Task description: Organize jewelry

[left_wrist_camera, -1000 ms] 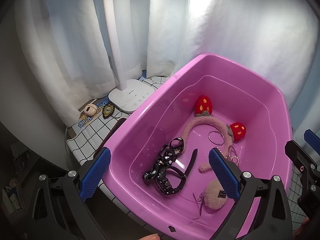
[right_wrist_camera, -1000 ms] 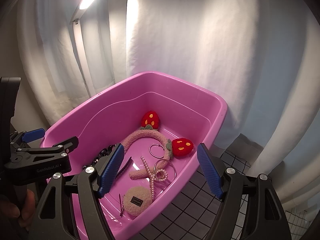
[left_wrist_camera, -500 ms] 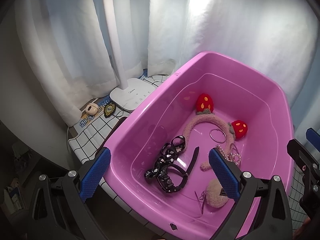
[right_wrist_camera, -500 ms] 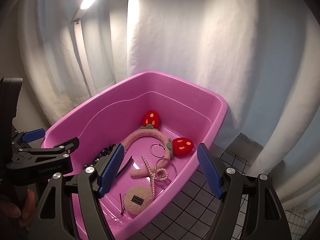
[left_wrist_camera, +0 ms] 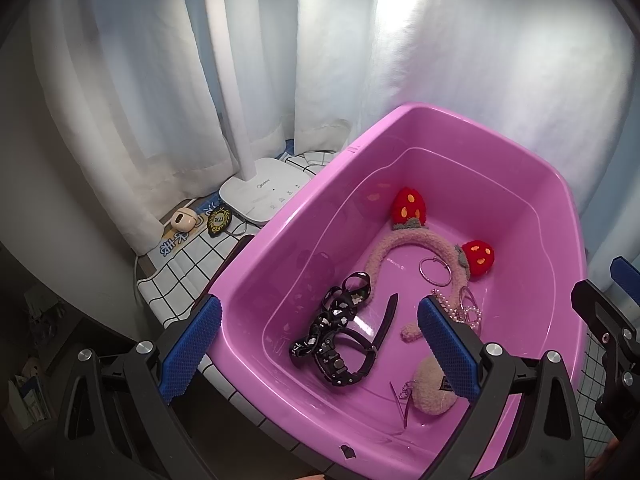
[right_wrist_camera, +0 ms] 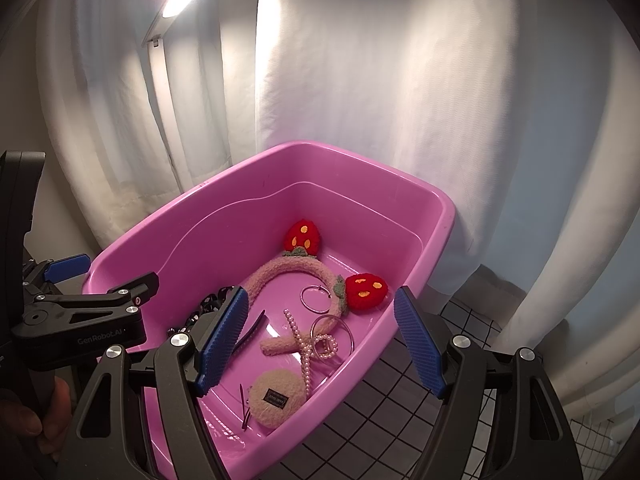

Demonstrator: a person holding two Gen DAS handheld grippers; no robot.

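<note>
A pink plastic tub (left_wrist_camera: 460,118) (right_wrist_camera: 360,160) holds the jewelry. In it lie a fuzzy pink headband with two red strawberries (left_wrist_camera: 404,240) (right_wrist_camera: 296,270), a silver hoop (left_wrist_camera: 434,274) (right_wrist_camera: 318,299), a pearl strand (right_wrist_camera: 300,344) (left_wrist_camera: 460,312), a round fuzzy clip (right_wrist_camera: 274,398) (left_wrist_camera: 434,390), and black studded straps (left_wrist_camera: 336,332). My left gripper (left_wrist_camera: 320,350) is open and empty above the tub's near rim. My right gripper (right_wrist_camera: 320,344) is open and empty above the tub's right side.
A white desk lamp (left_wrist_camera: 260,196) stands left of the tub on a checked cloth (left_wrist_camera: 180,264). A small beige case (left_wrist_camera: 184,218) and a dark badge (left_wrist_camera: 219,220) lie beside its base. White curtains (right_wrist_camera: 360,60) hang behind. The left gripper's body (right_wrist_camera: 80,320) shows in the right wrist view.
Both grippers have drawn back and up slightly from the tub. Nothing in the tub has moved.
</note>
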